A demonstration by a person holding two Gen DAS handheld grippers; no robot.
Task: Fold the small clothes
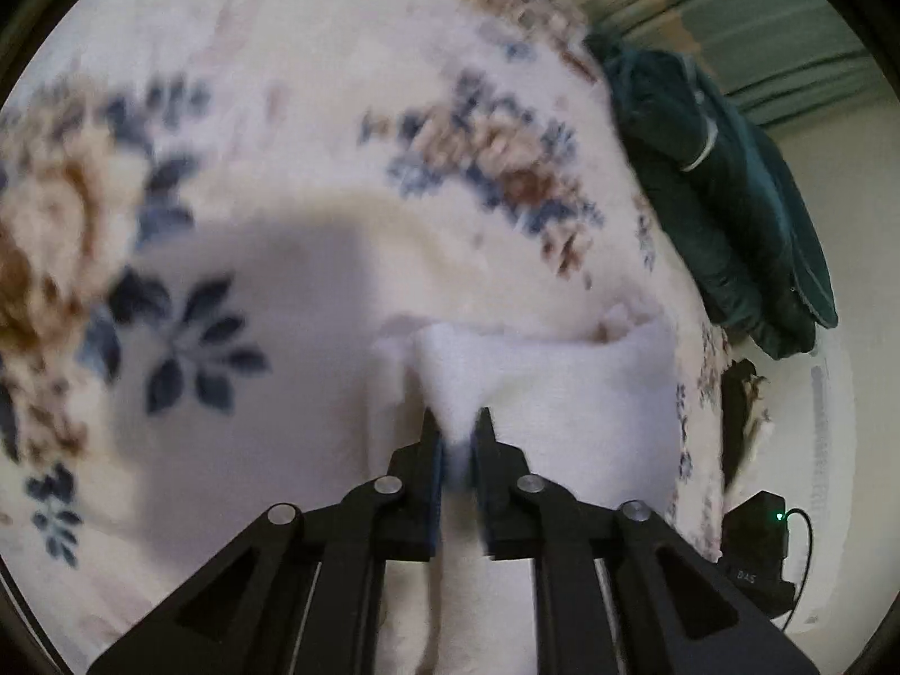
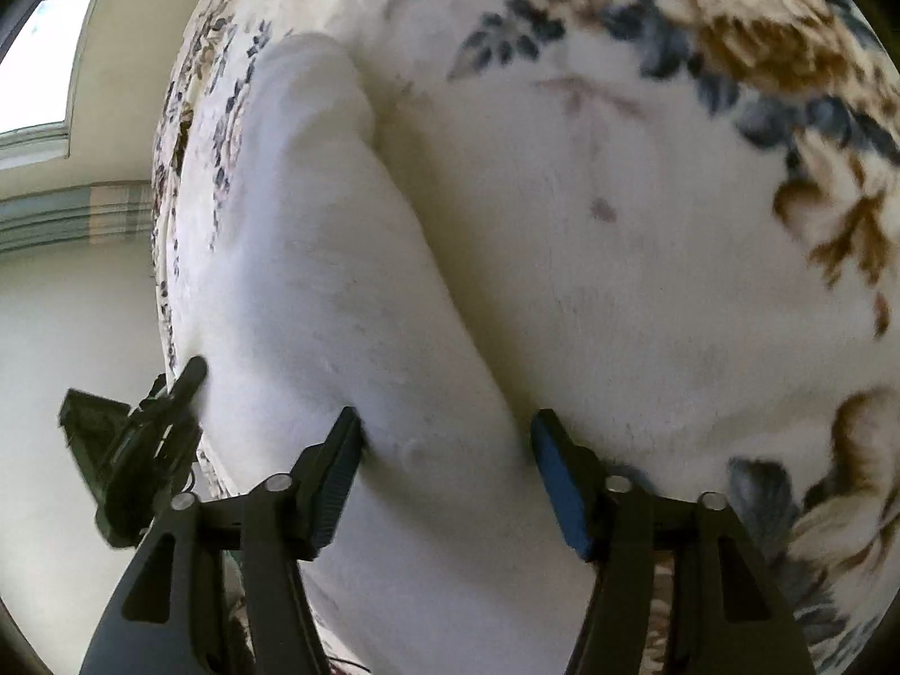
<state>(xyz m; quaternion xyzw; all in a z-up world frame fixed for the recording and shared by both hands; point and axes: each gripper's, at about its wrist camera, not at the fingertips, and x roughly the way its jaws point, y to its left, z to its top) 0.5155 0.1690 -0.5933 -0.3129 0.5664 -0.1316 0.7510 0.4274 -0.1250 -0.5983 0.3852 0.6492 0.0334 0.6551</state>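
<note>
Presently, the left gripper (image 1: 457, 422) is clamped on a pinched fold of the white fleecy garment (image 1: 540, 394), which lies on a cream floral plush blanket (image 1: 281, 112). Right gripper (image 2: 444, 427) jaws stand apart, straddling the garment.

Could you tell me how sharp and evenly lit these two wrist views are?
Left wrist view: the floral blanket is motion-blurred, a grey shadow crosses it, and the left gripper stays sharp. Right wrist view: the white garment is fairly crisp, with blur at the rim; both show fisheye bending.
</note>
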